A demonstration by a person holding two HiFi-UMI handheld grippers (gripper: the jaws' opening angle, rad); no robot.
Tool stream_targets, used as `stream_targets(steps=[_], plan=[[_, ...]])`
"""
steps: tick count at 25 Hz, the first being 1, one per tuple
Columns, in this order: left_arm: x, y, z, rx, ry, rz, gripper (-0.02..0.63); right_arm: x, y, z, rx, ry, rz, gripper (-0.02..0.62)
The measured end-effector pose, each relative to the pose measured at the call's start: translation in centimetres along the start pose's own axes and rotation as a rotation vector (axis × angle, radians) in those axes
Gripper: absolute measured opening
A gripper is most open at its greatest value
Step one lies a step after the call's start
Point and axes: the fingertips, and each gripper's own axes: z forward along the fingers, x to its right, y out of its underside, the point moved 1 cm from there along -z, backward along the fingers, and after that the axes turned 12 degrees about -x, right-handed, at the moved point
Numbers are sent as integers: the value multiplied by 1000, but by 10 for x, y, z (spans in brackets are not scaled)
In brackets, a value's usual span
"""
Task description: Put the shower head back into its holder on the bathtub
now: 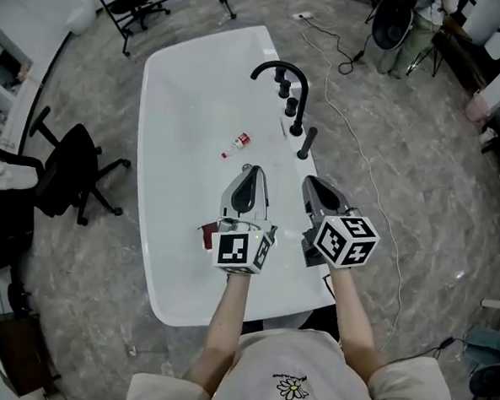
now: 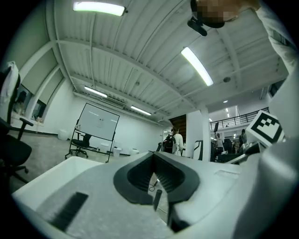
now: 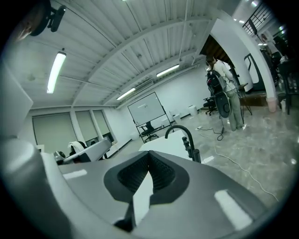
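both grippers hang side by side in the lower middle of the head view, over the near end of the white bathtub (image 1: pixel 190 81). the left gripper (image 1: pixel 251 173) has its fingers pressed together with nothing between them, and its own view shows the dark pads meeting on a thin seam. the right gripper (image 1: pixel 310 183) is the same: fingers pressed together and empty.

the shower head (image 1: pixel 307 143) is a slim black wand at the tub's right rim, right of centre in the head view, just below the curved black faucet (image 1: pixel 283 70) and its handles. it is well apart from both grippers. it leans slightly and looks as if its foot sits at the rim, perhaps already in its holder, but the holder is too small to make out. a small red and white bottle (image 1: pixel 236 143) lies inside the tub, left of the wand.

the wand looks stiff, narrow and smooth, so probably light but slippery, and it may twist in a loose pinch. no hose shows, though one under the rim could drag on it. the best hold is likely across the narrow handle around its middle, leaving the lower end bare to drop into the holder.
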Motion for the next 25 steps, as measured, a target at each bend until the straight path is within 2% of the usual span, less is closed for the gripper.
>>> stream_targets(steps=[2,6,11,16,19,25], plan=[[6,-2,-30,-4,10,-4,0,-26,10,-23,12,5,-32,5],[13,9,-73,-46,24,21,0,-63,31,-51,31,71,-114,5],[13,6,-93,-54,23,64,0,-83,36,-64,58,119,-157,5],[9,-5,-101,-28,-15,66,-2,-92,25,-72,88,106,-183,5],[9,-9,-101,-25,-11,76,-2,-98,18,-73,103,95,-199,5],[4,-6,-94,-51,-9,24,-2,-115,9,-66,105,45,-232,5]])
